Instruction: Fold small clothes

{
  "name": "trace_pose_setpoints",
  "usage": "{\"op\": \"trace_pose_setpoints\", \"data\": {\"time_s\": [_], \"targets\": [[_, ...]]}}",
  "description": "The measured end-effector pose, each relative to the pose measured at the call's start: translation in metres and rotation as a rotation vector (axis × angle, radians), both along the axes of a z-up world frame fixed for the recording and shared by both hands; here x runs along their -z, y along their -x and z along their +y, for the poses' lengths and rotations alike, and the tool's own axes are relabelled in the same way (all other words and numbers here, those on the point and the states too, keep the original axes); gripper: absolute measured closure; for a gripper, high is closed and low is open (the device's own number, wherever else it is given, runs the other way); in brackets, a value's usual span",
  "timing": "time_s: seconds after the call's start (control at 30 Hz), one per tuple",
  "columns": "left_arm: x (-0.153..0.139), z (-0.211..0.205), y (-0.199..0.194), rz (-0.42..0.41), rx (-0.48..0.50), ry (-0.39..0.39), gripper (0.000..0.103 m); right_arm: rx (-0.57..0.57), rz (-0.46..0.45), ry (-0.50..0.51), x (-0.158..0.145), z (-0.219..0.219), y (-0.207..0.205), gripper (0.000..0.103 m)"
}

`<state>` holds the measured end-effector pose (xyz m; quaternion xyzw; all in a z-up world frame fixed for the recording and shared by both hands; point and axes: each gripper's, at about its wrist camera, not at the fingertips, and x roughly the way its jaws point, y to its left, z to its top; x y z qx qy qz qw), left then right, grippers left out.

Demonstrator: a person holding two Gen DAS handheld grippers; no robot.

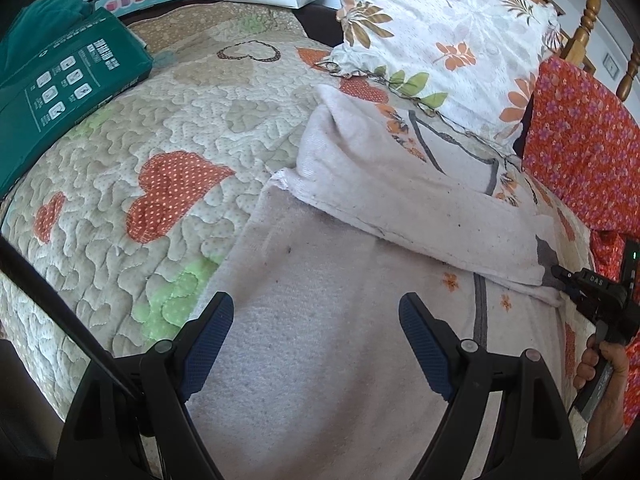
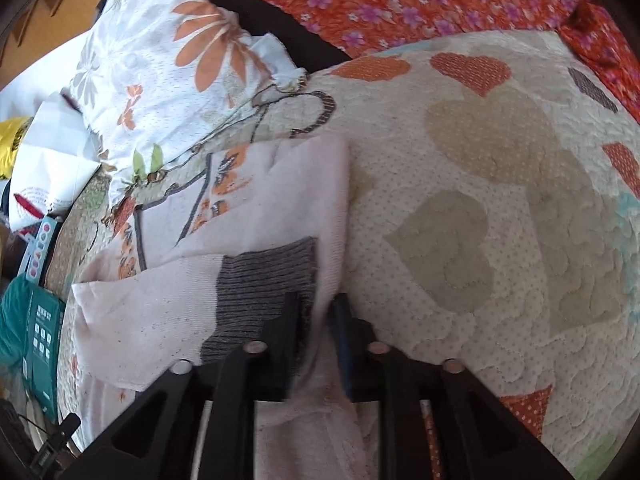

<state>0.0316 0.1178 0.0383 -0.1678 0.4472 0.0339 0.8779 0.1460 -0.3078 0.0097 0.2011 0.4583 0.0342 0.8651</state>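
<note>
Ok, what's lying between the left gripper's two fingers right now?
Only the pale pink garment, spread flat on the quilt. The left gripper stands open above it, gripping nothing, as the left wrist view shows.

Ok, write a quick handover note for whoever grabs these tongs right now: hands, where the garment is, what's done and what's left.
Left tongs: open, hovering over the pale pink garment, holding nothing.
Right tongs: closed on the garment's edge beside the grey ribbed cuff.
Garment lies on the heart-patterned quilt, near the floral pillow. One sleeve is already folded across the body.
Left: finish folding the pinched side over, fold the body, smooth it.
</note>
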Motion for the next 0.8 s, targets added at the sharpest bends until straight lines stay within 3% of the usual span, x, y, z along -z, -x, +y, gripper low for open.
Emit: {"op": "trace_pose_setpoints", "data": {"time_s": [0.07, 0.27, 0.47, 0.8], "targets": [[-0.001, 0.002, 0.002, -0.005, -0.004, 0.001, 0.019, 0.014, -0.003, 0.001, -0.003, -0.005, 0.006, 0.063], [-0.003, 0.012, 0.010, -0.013, -0.017, -0.002, 0.019, 0.016, -0.001, -0.039, -0.009, -0.010, 0.030, 0.052], [-0.002, 0.030, 0.022, -0.015, -0.051, 0.019, 0.019, -0.008, 0.049, -0.134, 0.004, -0.008, 0.056, 0.051], [0.001, 0.049, 0.033, -0.006, -0.092, 0.073, 0.019, -0.036, 0.069, -0.127, 0.009, 0.001, 0.082, 0.047]]}}
